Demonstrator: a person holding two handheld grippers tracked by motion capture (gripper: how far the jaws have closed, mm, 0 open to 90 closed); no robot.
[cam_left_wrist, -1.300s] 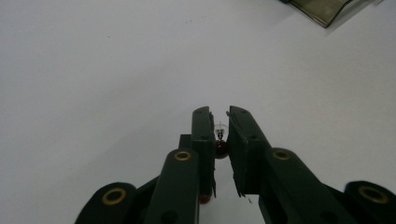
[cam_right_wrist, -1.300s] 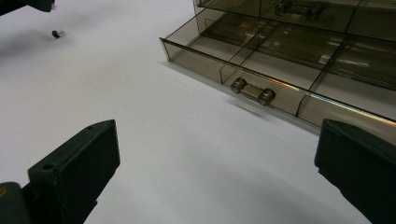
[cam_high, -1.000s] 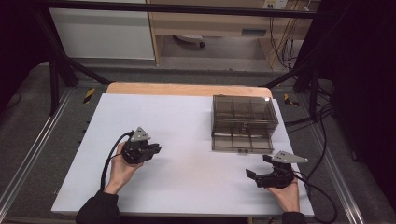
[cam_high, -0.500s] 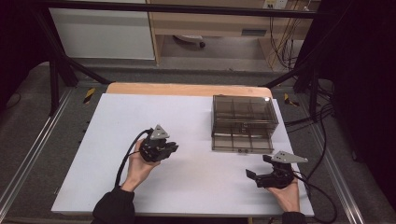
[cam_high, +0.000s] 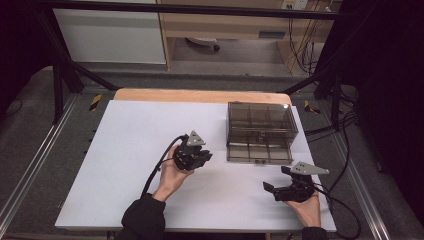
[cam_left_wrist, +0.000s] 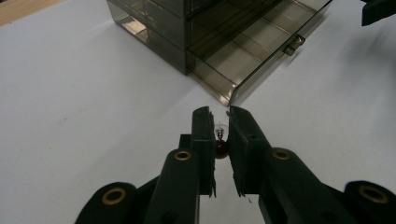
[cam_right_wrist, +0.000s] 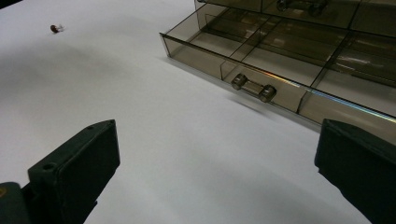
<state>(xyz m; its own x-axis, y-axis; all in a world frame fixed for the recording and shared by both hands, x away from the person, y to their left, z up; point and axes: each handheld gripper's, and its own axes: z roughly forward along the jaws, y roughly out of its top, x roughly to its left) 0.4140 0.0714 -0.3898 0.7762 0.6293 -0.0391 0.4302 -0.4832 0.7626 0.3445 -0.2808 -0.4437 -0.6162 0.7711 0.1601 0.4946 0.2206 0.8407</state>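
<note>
1. Left gripper (cam_left_wrist: 220, 122), lower centre of the left gripper view: jaws pressed in on a small glass bulb (cam_left_wrist: 220, 135), clear envelope toward the tips, dark red base further back. In the high view the gripper (cam_high: 196, 156) sits centre frame, just left of the drawer box.
2. Right gripper (cam_right_wrist: 215, 163): jaws spread wide, nothing between them. In the high view it rests at lower right (cam_high: 286, 186), near the drawer front.
3. Smoky clear plastic drawer box (cam_high: 260, 131), right of centre in the high view. Its bottom drawer (cam_left_wrist: 252, 51) is pulled out, compartments visible, apparently unfilled; handle (cam_right_wrist: 254, 87) at the front.
4. A second small reddish item (cam_right_wrist: 55, 28) lies on the white table (cam_high: 125, 150), upper left of the right gripper view; too small to identify.
5. Handling judgement: bulb is very light, thin-walled, brittle and smooth. Hold by the base rather than the glass, with minimal squeeze. It rolls, so release low inside a compartment.
</note>
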